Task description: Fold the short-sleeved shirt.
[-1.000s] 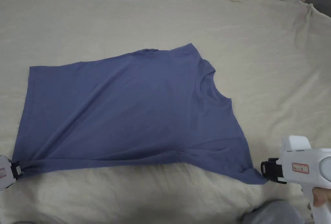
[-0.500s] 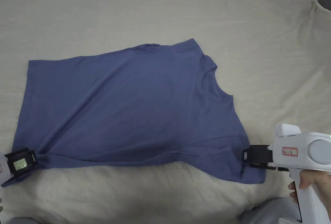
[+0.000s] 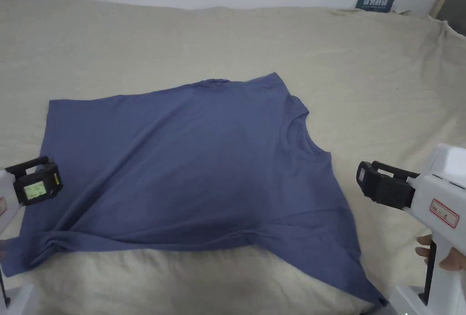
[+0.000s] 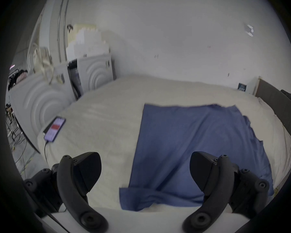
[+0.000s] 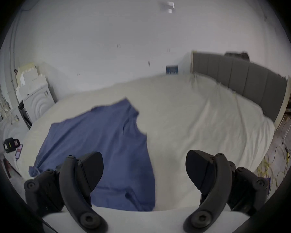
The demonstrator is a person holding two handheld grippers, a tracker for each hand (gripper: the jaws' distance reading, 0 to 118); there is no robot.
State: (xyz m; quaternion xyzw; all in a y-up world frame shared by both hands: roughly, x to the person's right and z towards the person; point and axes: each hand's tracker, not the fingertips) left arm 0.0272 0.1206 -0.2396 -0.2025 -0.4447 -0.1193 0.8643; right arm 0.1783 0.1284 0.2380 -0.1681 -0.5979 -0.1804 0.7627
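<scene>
Blue cotton, by the look of it: the shirt (image 3: 191, 165) lies spread flat on the beige bedsheet (image 3: 373, 70), collar toward the headboard (image 5: 238, 73), with no fold made in it, so I judge the whole folding is left. Beside its hem corner the left gripper (image 4: 145, 172) hangs with jaws apart, holding nothing. Off its sleeve side the right gripper (image 5: 144, 171) likewise gapes empty.

The shirt (image 3: 191, 165) is spread on the bed (image 3: 387, 79) near its front edge, collar toward the right edge, flanked by the left gripper (image 3: 38, 184) and right gripper (image 3: 371, 181).
</scene>
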